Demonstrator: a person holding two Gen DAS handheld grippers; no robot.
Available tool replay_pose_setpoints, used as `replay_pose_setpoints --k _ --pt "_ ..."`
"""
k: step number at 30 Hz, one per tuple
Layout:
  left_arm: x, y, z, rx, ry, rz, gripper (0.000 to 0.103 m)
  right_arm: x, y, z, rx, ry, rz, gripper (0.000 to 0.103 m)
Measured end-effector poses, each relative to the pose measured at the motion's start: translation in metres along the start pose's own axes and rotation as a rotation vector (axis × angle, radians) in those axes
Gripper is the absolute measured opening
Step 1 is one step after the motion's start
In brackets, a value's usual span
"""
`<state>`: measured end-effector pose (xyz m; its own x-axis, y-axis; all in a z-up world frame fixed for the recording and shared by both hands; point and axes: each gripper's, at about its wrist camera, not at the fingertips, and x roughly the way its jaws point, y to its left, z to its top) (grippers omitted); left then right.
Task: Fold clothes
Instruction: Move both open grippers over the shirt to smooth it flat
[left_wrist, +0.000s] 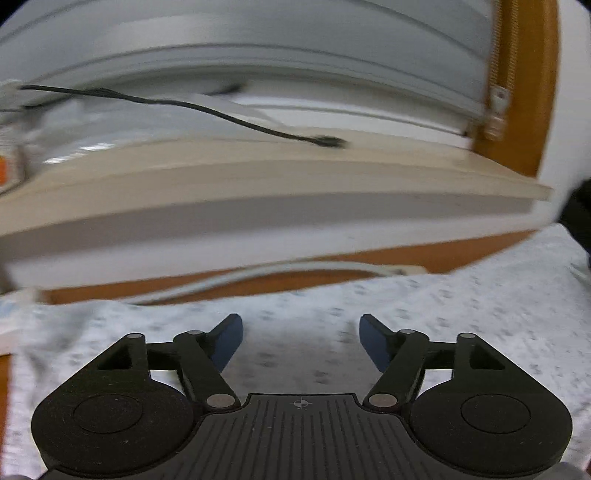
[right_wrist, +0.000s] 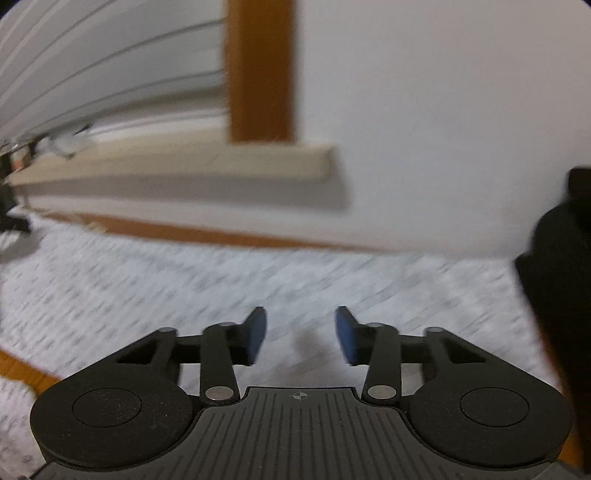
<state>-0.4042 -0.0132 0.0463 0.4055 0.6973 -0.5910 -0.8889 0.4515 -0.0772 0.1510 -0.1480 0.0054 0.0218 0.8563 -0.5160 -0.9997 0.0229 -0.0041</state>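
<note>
A white garment with small grey speckles (left_wrist: 424, 314) lies spread flat on an orange-brown surface and fills the lower half of both wrist views. My left gripper (left_wrist: 301, 341) hovers over the cloth with its blue pads wide apart and nothing between them. In the right wrist view the same speckled cloth (right_wrist: 184, 288) stretches under my right gripper (right_wrist: 301, 334). Its blue pads stand a narrower gap apart, and only bare cloth shows below that gap. Both pictures are blurred by motion.
A beige window sill (left_wrist: 258, 177) with a thin black cable (left_wrist: 221, 110) runs along the wall behind the cloth, under grey blinds (left_wrist: 258, 37). An orange-brown window frame (right_wrist: 262, 70) stands upright. A dark object (right_wrist: 561, 295) sits at the right edge.
</note>
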Motion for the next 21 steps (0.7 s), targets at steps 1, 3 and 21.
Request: replay_pose_setpoints --k 1,3,21 --pt "0.003 -0.003 -0.001 0.007 0.006 -0.012 0.076 0.004 -0.011 0.006 0.0 0.008 -0.045 0.04" --pt "0.009 -0.01 -0.003 0.021 0.022 -0.037 0.076 0.021 -0.038 0.017 0.029 0.027 -0.117 0.039" --pt "0.019 -0.011 -0.012 0.081 0.03 -0.045 0.08 0.092 -0.126 0.026 0.155 0.106 -0.276 0.036"
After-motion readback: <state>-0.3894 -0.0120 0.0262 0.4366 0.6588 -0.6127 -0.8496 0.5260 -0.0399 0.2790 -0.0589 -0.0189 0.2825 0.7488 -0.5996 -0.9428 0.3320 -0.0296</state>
